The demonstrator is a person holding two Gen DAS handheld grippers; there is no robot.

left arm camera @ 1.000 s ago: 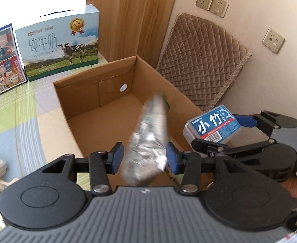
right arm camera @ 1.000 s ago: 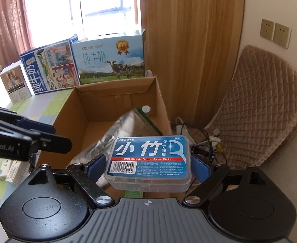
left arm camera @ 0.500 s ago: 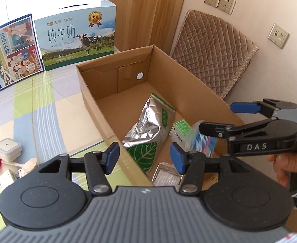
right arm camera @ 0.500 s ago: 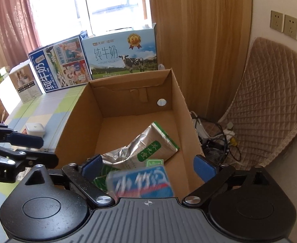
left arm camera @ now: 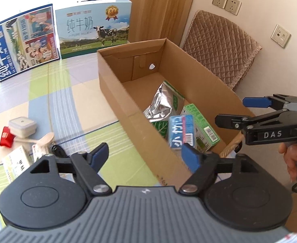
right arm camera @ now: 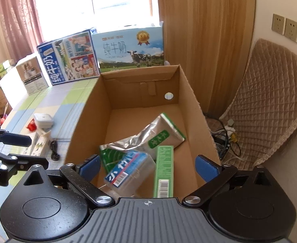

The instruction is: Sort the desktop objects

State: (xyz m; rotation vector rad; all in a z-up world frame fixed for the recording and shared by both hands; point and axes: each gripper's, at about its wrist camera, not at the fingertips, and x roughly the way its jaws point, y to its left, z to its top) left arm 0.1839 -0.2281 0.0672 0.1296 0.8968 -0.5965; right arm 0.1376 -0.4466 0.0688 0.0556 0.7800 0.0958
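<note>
An open cardboard box (left arm camera: 116, 93) (right arm camera: 83, 125) stands on the checked tabletop. Inside it lie a silver pouch with green labels (left arm camera: 161, 105) (right arm camera: 148, 135), a blue dental-floss case (left arm camera: 181, 133) (right arm camera: 128, 172) and a green carton (left arm camera: 201, 125) (right arm camera: 164, 170). My left gripper (left arm camera: 144, 151) hovers over the box's near left wall; its jaws are opening, with nothing between them. My right gripper (right arm camera: 148, 165) hangs above the box's near end, jaws opening and empty. Each gripper shows in the other's view: the right gripper (left arm camera: 235, 111), the left gripper (right arm camera: 33, 150).
Two milk cartons (left arm camera: 95, 32) stand at the back of the table. Left of the box lie a white lidded tub (left arm camera: 22, 125), a red packet (left arm camera: 5, 139), a wooden spoon (left arm camera: 41, 139), small cartons (left arm camera: 16, 164) and a black cable (right arm camera: 54, 149). A quilted chair (left arm camera: 219, 46) stands to the right.
The left gripper let go of the silver pouch and the right let go of the floss case; both now lie in the box. Both jaws widened and both grippers drew back.
</note>
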